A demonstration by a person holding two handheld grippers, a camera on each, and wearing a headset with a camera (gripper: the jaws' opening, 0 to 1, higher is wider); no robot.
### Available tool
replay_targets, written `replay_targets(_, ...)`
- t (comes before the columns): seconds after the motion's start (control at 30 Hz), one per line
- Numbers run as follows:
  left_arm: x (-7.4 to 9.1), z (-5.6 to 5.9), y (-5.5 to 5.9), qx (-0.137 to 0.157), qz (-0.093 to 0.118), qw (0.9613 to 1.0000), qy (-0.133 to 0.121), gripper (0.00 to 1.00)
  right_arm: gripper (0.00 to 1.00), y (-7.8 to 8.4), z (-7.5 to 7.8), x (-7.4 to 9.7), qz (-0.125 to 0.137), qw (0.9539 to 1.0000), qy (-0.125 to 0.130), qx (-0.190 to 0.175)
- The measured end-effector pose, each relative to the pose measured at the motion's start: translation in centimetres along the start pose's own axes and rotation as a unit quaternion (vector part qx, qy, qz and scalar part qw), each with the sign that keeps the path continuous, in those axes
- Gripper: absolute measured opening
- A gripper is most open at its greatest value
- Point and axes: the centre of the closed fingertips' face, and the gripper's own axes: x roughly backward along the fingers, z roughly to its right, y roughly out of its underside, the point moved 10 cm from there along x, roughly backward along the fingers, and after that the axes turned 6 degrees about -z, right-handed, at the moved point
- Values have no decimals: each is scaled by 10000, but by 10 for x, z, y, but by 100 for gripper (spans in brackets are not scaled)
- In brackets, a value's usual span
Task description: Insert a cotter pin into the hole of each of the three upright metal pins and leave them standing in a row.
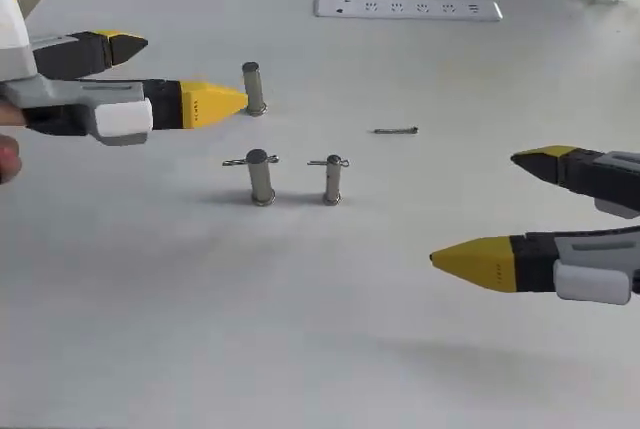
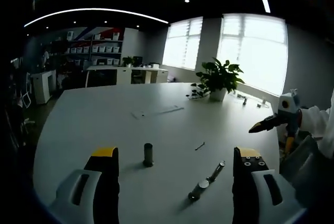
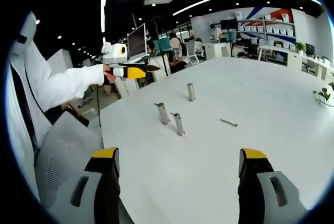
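Right gripper and left gripper, both cropped, jaws wide; cotter pin tiny.

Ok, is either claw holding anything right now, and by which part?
Nothing is held: left claw and right claw are both open and empty. A cotter pin lies loose on the table.

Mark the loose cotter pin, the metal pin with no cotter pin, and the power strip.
loose cotter pin point(image 1: 396, 131), head view, middle of its shaft.
bare metal pin point(image 1: 253, 89), head view, middle of its shank.
power strip point(image 1: 408, 9), head view, its top face.
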Motion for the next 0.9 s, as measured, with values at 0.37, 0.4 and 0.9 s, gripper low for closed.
replay_targets(0.37,-49,-25,7,-285,-524,9982,-70,71,91,13,-5,14,43,9996,188,-210)
replay_targets(0.4,-54,-21,9,-334,-627,9974,-81,68,91,14,-6,15,44,9995,207,-233)
replay_targets(0.9,-98,-26,34,-510,-1342,9894,-233,32,90,32,-21,22,28,9976,403,-561)
